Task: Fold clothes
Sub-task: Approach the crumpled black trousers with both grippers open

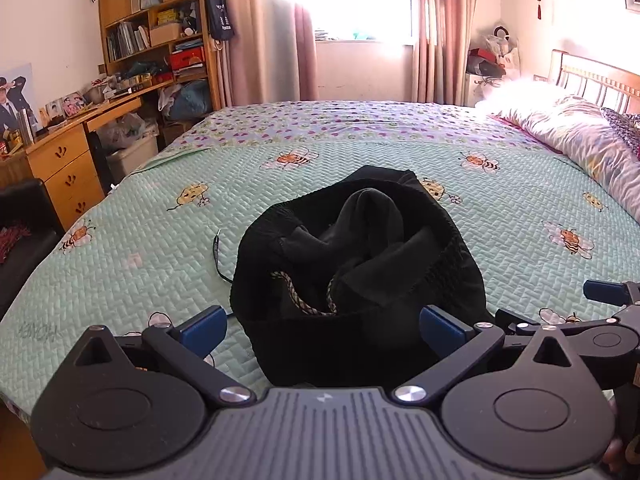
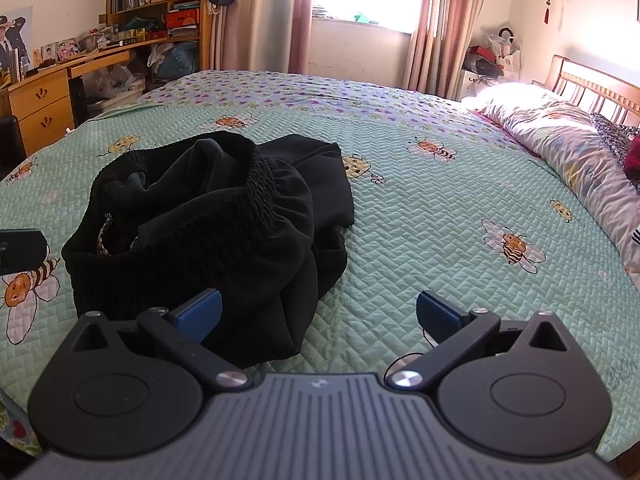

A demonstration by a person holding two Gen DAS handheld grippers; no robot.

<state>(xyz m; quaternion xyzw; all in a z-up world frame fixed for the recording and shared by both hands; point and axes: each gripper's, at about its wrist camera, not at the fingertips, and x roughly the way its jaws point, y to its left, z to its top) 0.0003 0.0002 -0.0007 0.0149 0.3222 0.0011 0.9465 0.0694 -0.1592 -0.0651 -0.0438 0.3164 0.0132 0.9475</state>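
In the left wrist view, the left gripper (image 1: 322, 326) hangs released, its blue pads spread wide on either side of the near edge of the black trousers (image 1: 356, 256), which lie crumpled in a heap on the green bee-print bedspread (image 1: 140, 248), waistband gaping upward with a striped drawstring (image 1: 298, 298) showing. In the right wrist view, the right gripper (image 2: 318, 314) is likewise released, wide apart; the trousers (image 2: 208, 216) lie to its left, the left pad just beside the cloth, the right pad over bare bedspread (image 2: 440, 208).
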